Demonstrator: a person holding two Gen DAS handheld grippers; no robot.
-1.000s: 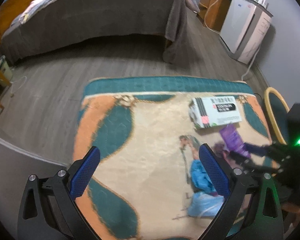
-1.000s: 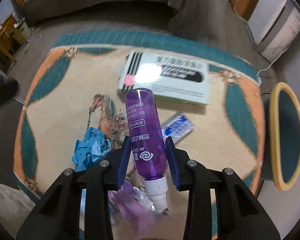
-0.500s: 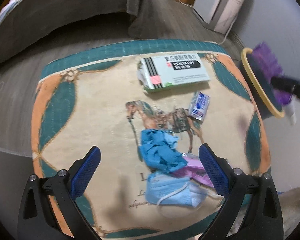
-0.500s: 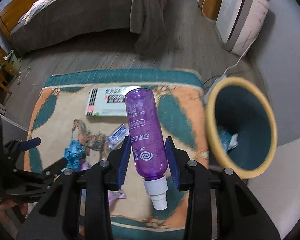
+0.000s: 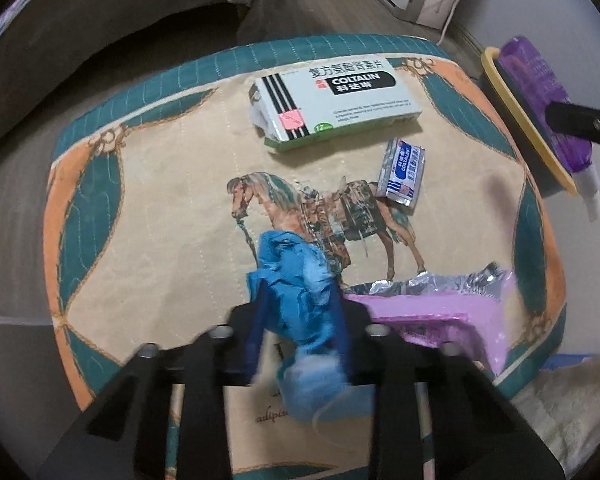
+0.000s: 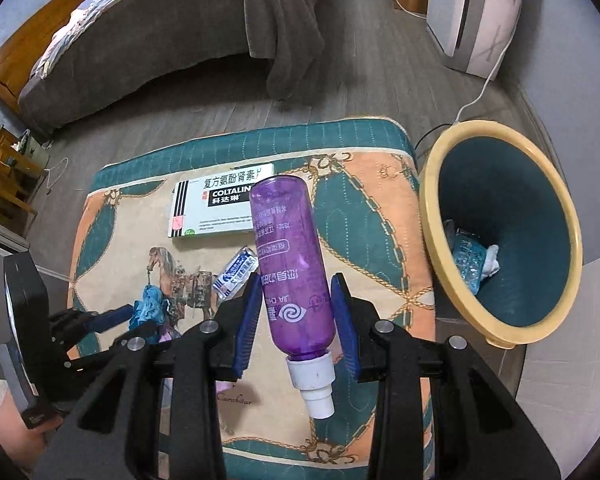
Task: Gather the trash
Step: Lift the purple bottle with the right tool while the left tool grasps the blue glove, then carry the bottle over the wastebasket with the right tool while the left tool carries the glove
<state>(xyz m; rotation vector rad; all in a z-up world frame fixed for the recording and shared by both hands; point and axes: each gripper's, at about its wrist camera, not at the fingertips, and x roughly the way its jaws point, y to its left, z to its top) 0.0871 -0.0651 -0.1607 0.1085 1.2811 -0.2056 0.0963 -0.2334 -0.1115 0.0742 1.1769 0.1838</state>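
Left wrist low over mat, right wrist higher, both sharing it

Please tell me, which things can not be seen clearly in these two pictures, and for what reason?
- Blue face mask, left wrist view: blurred, partly behind the left hand-held gripper.
- Purple packet, left wrist view: print unreadable, blurred.
- Trash bin contents, right wrist view: the near wall hides the bottom.
- Whether the right hand-held gripper pinches the purple bottle: a gap shows beside it.
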